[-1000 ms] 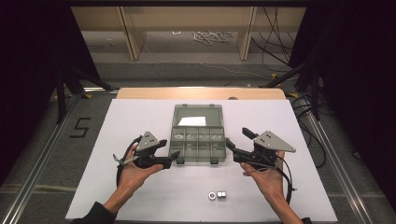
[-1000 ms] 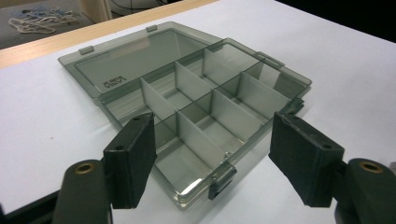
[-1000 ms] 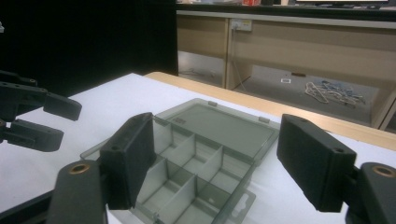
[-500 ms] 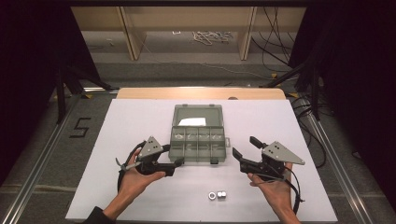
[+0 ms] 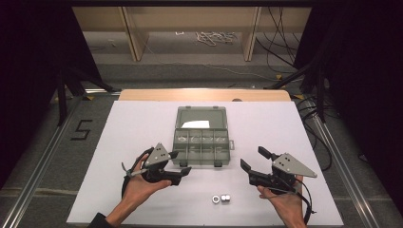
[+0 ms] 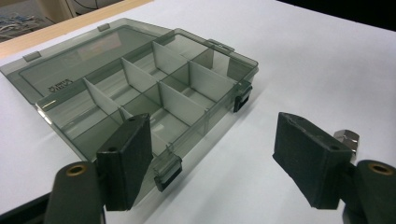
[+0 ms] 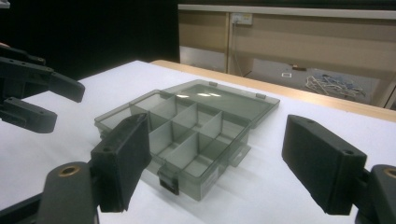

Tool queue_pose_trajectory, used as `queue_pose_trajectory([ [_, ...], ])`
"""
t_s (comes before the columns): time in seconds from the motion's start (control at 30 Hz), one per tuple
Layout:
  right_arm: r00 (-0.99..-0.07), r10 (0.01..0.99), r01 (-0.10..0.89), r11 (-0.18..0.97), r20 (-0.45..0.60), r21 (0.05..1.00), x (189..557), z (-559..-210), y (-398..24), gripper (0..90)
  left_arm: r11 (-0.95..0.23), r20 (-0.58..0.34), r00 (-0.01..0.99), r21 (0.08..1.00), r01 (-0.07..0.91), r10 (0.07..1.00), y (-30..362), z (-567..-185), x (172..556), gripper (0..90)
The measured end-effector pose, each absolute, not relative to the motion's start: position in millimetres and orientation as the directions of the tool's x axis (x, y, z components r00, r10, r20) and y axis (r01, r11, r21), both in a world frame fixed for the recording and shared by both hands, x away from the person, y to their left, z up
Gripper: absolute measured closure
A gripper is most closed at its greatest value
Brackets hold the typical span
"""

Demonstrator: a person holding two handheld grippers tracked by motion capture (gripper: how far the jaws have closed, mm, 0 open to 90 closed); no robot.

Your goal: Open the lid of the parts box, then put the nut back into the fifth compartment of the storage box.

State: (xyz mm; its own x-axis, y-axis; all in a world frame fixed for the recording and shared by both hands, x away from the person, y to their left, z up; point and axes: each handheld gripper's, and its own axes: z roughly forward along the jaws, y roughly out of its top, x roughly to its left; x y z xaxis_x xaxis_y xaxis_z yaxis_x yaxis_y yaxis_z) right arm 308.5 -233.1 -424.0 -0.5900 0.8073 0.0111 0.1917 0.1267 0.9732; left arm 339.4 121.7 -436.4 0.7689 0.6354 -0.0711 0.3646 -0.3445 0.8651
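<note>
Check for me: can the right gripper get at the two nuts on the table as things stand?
Probably yes: the right gripper is open and holds nothing, and the nuts lie on bare table beside it.

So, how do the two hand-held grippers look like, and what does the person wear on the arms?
Each hand-held gripper, left and right, is black, with two blocky jaws, a grey three-cornered plate on top and a trailing black cable. A dark sleeve edge shows at the left forearm.

White table (image 5: 142, 128), "5" floor mark (image 5: 81, 129), cables (image 5: 214, 36) on floor behind
</note>
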Motion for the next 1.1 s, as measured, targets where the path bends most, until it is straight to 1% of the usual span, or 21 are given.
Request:
queue_pose_trajectory([
  [0.17,-0.595,0.803,0.212,0.148,0.008,0.966,303,-425,-233,23.9,-0.359,-0.068,0.777,0.859,0.365,0.626,119,-438,335,27.3],
  [0.3,-0.602,0.799,0.207,0.148,0.007,0.967,300,-427,-231,23.7,-0.377,-0.053,0.792,0.859,0.346,0.608,117,-436,333,26.9],
  [0.33,-0.601,0.799,0.219,0.157,0.006,0.963,299,-426,-232,23.6,-0.367,-0.057,0.795,0.865,0.341,0.603,115,-437,332,26.9],
  [0.47,-0.6,0.8,0.221,0.158,0.006,0.962,297,-426,-233,23.5,-0.39,-0.058,0.806,0.853,0.346,0.589,111,-436,328,26.6],
  [0.63,-0.603,0.798,0.216,0.154,0.007,0.964,295,-427,-236,23.5,-0.434,-0.044,0.829,0.836,0.336,0.557,103,-438,324,26.6],
  [0.67,-0.602,0.798,0.218,0.153,0.01,0.964,295,-427,-236,23.5,-0.463,-0.027,0.839,0.824,0.326,0.543,103,-437,324,26.6],
  [0.8,-0.596,0.803,0.219,0.156,0.006,0.963,293,-427,-236,23.5,-0.491,-0.016,0.854,0.812,0.315,0.52,96,-438,320,26.6],
  [0.87,-0.596,0.803,0.217,0.154,0.006,0.964,292,-427,-236,23.6,-0.502,-0.025,0.866,0.806,0.313,0.499,93,-439,318,26.6],
  [0.97,-0.604,0.797,0.212,0.151,0.008,0.966,292,-426,-235,23.7,-0.522,-0.003,0.869,0.799,0.3,0.495,87,-441,315,26.6],
  [1.0,-0.602,0.799,0.217,0.157,0.005,0.964,291,-426,-235,23.7,-0.517,-0.019,0.871,0.798,0.308,0.49,85,-442,313,26.6],
  [1.03,-0.601,0.799,0.216,0.157,0.004,0.964,292,-426,-235,23.7,-0.544,-0.005,0.882,0.785,0.296,0.472,84,-442,313,26.6],
  [1.1,-0.599,0.801,0.221,0.161,0.003,0.962,291,-426,-235,23.8,-0.557,-0.005,0.887,0.777,0.294,0.462,80,-444,312,26.6],
])
